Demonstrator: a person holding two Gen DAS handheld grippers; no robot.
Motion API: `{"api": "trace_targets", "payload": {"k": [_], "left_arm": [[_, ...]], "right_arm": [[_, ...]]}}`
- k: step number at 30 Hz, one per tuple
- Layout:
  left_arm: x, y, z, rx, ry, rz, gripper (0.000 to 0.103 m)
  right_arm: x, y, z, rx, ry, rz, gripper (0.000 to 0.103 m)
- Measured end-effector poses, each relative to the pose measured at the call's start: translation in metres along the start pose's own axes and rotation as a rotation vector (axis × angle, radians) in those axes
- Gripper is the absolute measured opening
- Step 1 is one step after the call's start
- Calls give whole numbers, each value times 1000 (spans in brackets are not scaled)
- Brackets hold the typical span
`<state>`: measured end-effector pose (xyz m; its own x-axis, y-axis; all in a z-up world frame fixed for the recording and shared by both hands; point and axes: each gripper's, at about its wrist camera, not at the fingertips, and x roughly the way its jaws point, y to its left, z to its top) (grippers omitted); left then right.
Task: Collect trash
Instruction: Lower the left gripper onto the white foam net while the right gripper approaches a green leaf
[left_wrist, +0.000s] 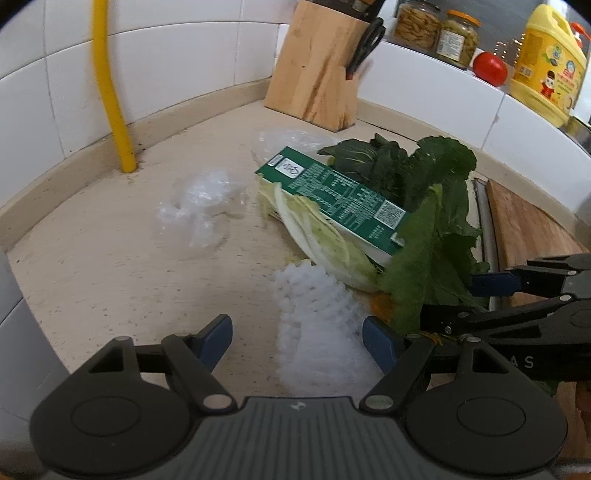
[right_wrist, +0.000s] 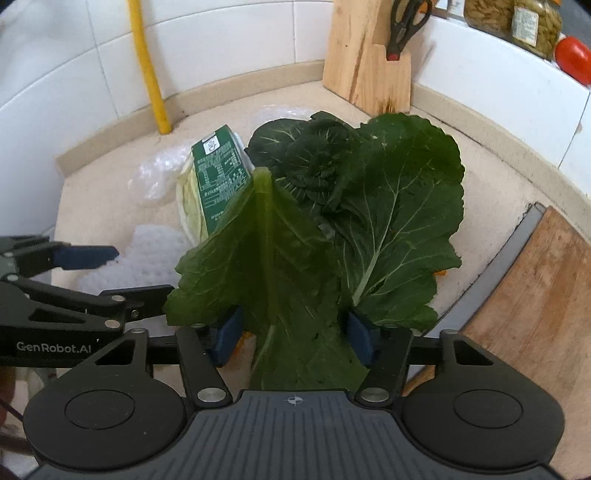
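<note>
Trash lay heaped near the back corner of a beige bench (left_wrist: 92, 280), where tiled walls met. A green carton (left_wrist: 340, 199) rested on pale cabbage leaves (left_wrist: 317, 236), with dark leafy greens (right_wrist: 369, 206) piled just beside it and crumpled clear plastic (left_wrist: 199, 206) toward the left wall. A white foam net (left_wrist: 317, 317) lay at the front of the heap.

The left gripper (left_wrist: 297, 339) stood spread, the foam net between its blue pads but not pinched. The right gripper (right_wrist: 291, 336) straddled a large green leaf (right_wrist: 266, 266); its jaws were partly closed, and whether the pads pressed the leaf could not be told.

A knife block (left_wrist: 321, 70) holding scissors (left_wrist: 365, 48) stood in the back corner, a yellow pipe (left_wrist: 110, 92) rose at the back edge, and a wooden board (right_wrist: 535, 302) lay along the right edge.
</note>
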<state>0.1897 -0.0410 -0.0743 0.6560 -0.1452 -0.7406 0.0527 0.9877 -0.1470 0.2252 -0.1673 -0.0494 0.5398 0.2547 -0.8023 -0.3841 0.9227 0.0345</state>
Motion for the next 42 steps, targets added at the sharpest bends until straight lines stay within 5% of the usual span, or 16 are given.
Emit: {"api": "trace_targets", "payload": {"k": [11,25,27,42], "left_arm": [[3,0,-5,8,10,-9,73],[8,7,-18,42,-46,25,100],[6,7,-21,49,-59,23,100],[2,4,-29,66,-117,36,101]], "right_arm": [[4,-2,-3,31,0,-19,64],[3,-8,-17,15,-64,-20,80],[4,-12,-20,39,-69,-25,88],[5,-12,-25,6,-100,-28,93]]}}
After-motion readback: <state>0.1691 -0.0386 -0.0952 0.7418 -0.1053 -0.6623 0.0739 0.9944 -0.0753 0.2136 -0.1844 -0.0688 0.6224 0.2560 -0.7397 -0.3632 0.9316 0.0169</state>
